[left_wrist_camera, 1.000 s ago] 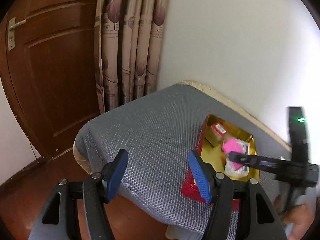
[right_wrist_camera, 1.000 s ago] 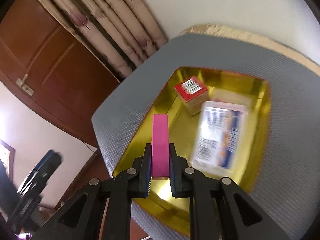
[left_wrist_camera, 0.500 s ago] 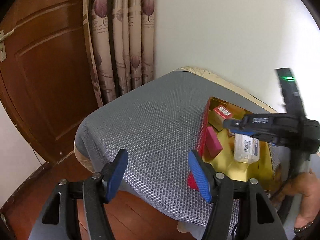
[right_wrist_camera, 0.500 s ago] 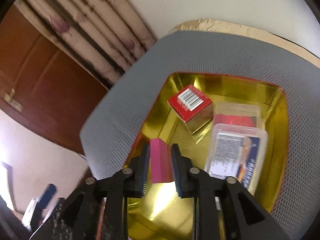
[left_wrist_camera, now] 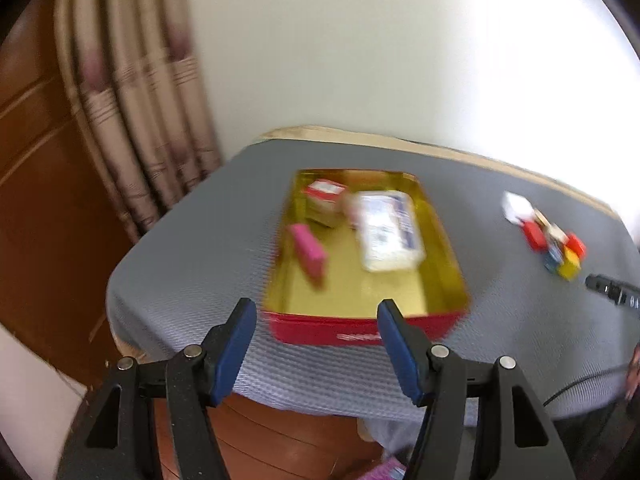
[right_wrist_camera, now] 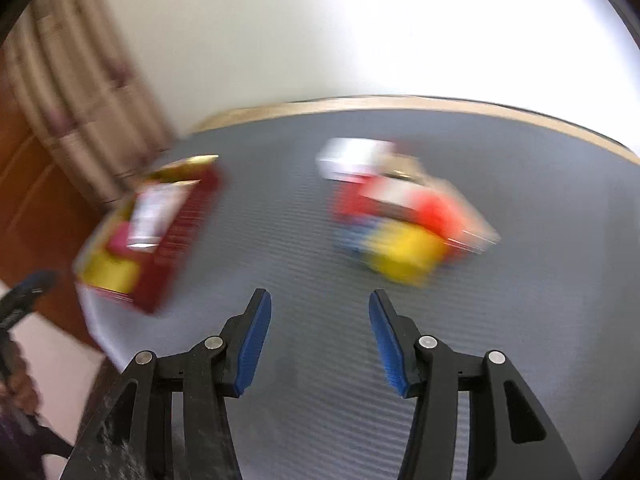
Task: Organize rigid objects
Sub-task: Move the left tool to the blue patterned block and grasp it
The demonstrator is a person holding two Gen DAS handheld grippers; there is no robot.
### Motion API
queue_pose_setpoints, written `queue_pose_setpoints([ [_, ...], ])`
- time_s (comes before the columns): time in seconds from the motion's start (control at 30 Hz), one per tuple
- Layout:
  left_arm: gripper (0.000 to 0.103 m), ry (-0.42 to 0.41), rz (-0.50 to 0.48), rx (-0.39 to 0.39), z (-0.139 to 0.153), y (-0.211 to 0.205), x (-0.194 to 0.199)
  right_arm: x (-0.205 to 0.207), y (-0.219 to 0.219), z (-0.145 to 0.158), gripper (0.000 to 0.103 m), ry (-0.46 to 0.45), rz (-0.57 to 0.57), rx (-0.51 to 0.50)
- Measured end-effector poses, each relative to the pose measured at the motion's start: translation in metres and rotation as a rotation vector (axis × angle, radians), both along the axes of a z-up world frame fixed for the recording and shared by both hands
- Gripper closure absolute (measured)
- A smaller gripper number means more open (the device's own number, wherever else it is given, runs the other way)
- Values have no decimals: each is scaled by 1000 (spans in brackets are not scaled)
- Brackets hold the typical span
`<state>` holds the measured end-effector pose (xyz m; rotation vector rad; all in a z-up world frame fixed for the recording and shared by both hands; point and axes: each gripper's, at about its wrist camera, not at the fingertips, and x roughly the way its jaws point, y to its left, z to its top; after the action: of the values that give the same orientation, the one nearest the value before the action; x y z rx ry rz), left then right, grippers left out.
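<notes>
A red tin with a gold inside (left_wrist_camera: pixel 444 240) lies on the grey mesh table. In it lie a pink block (left_wrist_camera: pixel 308 250), a red-topped box (left_wrist_camera: pixel 324 192) and a clear plastic case (left_wrist_camera: pixel 386 232). My left gripper (left_wrist_camera: pixel 316 344) is open and empty, just in front of the tin's near wall. My right gripper (right_wrist_camera: pixel 318 344) is open and empty over the table. A blurred pile of small red, yellow, blue and white objects (right_wrist_camera: pixel 400 216) lies ahead of it; the pile also shows in the left wrist view (left_wrist_camera: pixel 552 240). The tin shows at its left (right_wrist_camera: pixel 180 236).
The table's front edge (left_wrist_camera: pixel 280 396) drops to a wooden floor. A curtain (left_wrist_camera: pixel 132 120) and a brown door (left_wrist_camera: pixel 36 184) stand at the left, a white wall behind. The right gripper's tip (left_wrist_camera: pixel 612 292) shows at the right of the left wrist view.
My right gripper has let go of the pink block in the tin, opened, and swung right toward the pile. My left gripper has swung right to face the tin.
</notes>
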<state>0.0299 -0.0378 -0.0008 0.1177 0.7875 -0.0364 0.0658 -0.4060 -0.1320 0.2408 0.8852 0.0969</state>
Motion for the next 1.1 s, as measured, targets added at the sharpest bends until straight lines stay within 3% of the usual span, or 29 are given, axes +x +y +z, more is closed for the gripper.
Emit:
queue_pose_setpoints([
  [0.13, 39, 42, -157, -19, 0, -48, -5, -21, -58, -11, 59, 30, -96, -5],
  [0.3, 38, 207, -310, -204, -7, -106, 23, -25, -88, -19, 59, 17, -159, 4],
  [0.37, 39, 258, -338, -231, -13, -129, 39, -23, -100, -26, 59, 18, -172, 27],
  [0.67, 39, 336, -586, -134, -47, -240, 101, -29, -116, -38, 52, -7, -154, 181],
  [0.8, 38, 305, -563, -38, -59, -264, 121, -37, -126, -36, 52, -22, -136, 218],
  [0.93, 38, 364, -561, -128, -64, -268, 142, -38, -123, -35, 49, -20, -116, 219],
  [1.1, 38, 498, -555, -225, -81, -277, 170, -33, -122, -37, 49, -18, -123, 251],
])
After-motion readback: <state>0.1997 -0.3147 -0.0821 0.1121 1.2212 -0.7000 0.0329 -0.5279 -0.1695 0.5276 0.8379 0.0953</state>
